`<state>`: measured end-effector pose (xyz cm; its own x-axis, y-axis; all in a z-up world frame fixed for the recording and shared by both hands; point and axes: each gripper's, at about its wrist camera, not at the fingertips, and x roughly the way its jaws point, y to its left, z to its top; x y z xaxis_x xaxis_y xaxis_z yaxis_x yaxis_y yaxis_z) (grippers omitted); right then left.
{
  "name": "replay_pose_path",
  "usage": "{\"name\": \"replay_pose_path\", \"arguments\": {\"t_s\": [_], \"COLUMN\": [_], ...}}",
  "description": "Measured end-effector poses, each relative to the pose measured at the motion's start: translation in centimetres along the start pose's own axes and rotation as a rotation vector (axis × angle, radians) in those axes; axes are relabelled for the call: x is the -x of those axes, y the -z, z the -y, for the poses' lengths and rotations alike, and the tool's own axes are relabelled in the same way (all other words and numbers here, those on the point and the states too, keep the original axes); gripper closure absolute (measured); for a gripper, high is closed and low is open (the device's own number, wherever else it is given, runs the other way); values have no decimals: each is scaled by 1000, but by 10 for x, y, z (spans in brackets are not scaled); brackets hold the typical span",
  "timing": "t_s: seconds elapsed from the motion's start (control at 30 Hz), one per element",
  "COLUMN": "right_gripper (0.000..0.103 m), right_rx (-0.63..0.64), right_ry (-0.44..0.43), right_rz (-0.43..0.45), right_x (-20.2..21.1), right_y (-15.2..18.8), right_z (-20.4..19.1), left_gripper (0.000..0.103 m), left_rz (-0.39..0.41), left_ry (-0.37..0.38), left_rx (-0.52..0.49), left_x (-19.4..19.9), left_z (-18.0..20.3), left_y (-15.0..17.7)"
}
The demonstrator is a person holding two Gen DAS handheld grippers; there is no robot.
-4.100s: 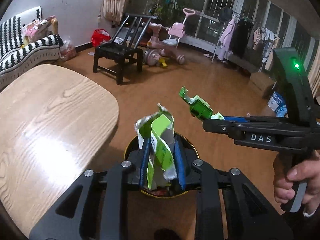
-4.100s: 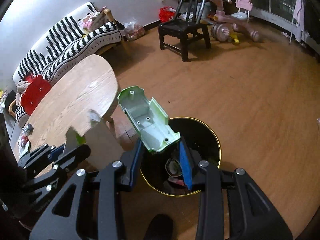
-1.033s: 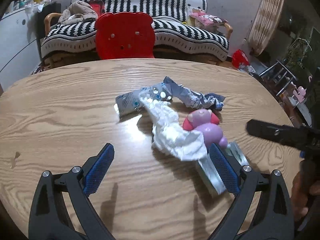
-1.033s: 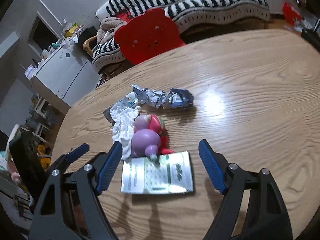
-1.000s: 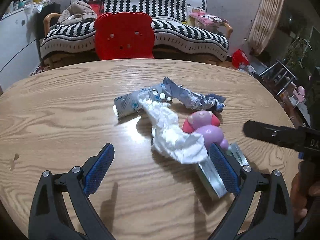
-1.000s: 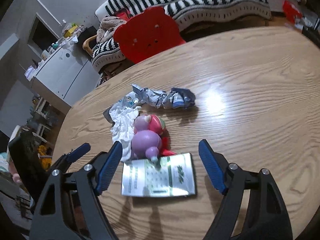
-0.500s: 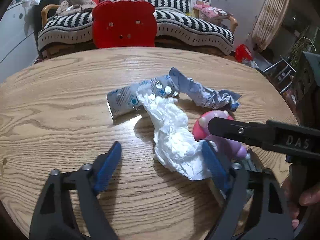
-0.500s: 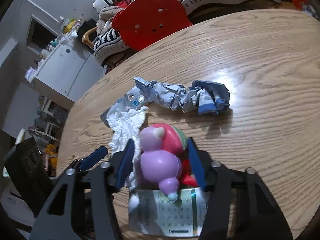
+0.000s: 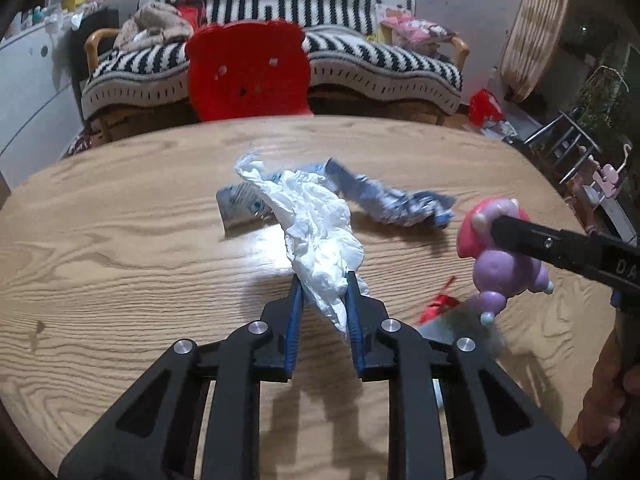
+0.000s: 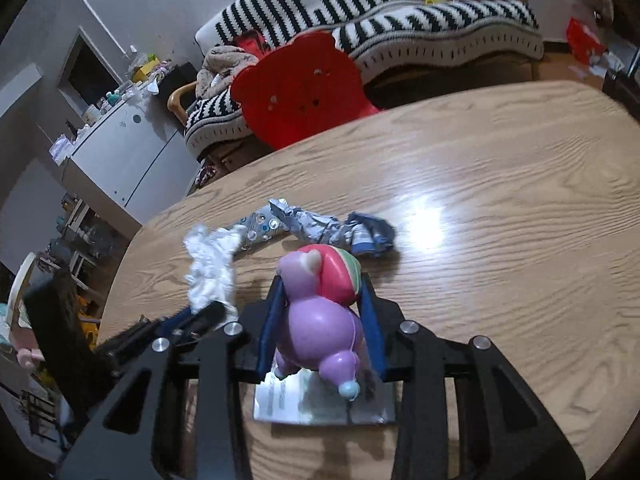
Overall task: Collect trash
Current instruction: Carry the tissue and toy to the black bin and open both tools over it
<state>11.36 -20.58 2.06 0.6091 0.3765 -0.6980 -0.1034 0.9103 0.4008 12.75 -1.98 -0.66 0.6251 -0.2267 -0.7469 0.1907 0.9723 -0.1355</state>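
Note:
My left gripper (image 9: 324,280) has its jaws closing, pads pressed on the near end of a crumpled white tissue (image 9: 316,220) that trails away over the wooden table (image 9: 120,240). My right gripper (image 10: 322,284) is also closing, its pads clamped on a pink and purple plastic toy (image 10: 320,320), which hangs just above the table; the toy (image 9: 500,264) shows at the right of the left wrist view too. A crumpled blue-grey wrapper (image 9: 396,204) and a blue-white packet (image 9: 240,204) lie behind the tissue. A flat silver packet (image 10: 324,404) lies under the toy.
A scrap of red foil (image 9: 438,304) lies on the table near the toy. A red bear-shaped chair back (image 9: 248,76) stands at the table's far edge, with a striped sofa (image 9: 360,60) behind. A person's hand (image 9: 608,400) holds the right gripper's handle.
Both grippers went from wide open to closed: the left one on the white tissue, the right one on the toy. The toy has come up off the silver packet.

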Motion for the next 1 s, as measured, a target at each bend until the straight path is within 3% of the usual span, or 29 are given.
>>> {"name": "replay_pose_path", "arguments": {"t_s": [0.17, 0.4, 0.7, 1.0], "right_gripper": [66, 66, 66, 66], "right_rx": [45, 34, -134, -356], "right_ry": [73, 200, 389, 539], "right_rz": [35, 94, 174, 216], "right_x": [44, 120, 241, 347], "right_y": [15, 44, 99, 182], "right_z": [15, 72, 199, 319], "left_gripper": [83, 83, 84, 84], "left_rz": [30, 39, 7, -64], "left_ry": [46, 174, 376, 575], "left_rx": [-41, -183, -416, -600], "left_x": [26, 50, 59, 54], "left_z": [30, 123, 287, 427], "left_y": [2, 22, 69, 138]}}
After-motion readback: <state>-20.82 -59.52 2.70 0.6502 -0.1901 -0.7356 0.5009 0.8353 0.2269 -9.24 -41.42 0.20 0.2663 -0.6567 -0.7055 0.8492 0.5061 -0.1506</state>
